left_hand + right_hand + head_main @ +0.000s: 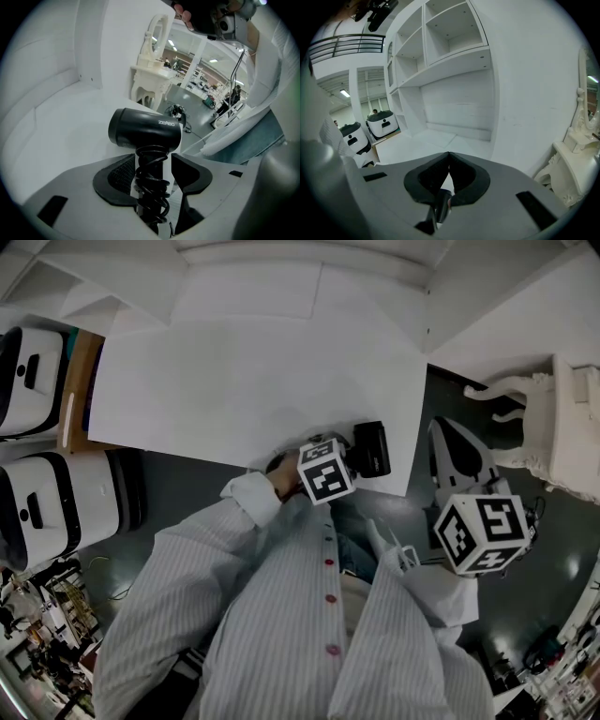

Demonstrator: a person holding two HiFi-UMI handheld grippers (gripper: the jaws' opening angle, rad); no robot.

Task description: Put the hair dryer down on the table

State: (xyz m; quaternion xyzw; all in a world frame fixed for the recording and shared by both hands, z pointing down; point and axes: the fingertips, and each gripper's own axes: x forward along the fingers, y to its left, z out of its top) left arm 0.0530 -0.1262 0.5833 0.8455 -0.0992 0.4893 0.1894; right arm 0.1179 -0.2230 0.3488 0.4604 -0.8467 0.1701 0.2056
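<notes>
A black hair dryer (371, 448) lies at the front right corner of the white table (253, 381). In the left gripper view its barrel (145, 128) points left, and the handle, wrapped in its coiled cord, runs back between the jaws. My left gripper (354, 457) (152, 161) is open, with thin gaps showing between its dark pads and the handle. My right gripper (448, 442) hangs off the table's right side over the dark floor. Its jaw tips meet (449, 153), so it is shut with nothing between them.
A white carved dressing table (562, 427) (150, 79) stands to the right of the table. White shelves (440, 42) rise behind it. Two white wheeled machines (37, 493) and a wooden board stand at the left. The person's striped sleeves fill the foreground.
</notes>
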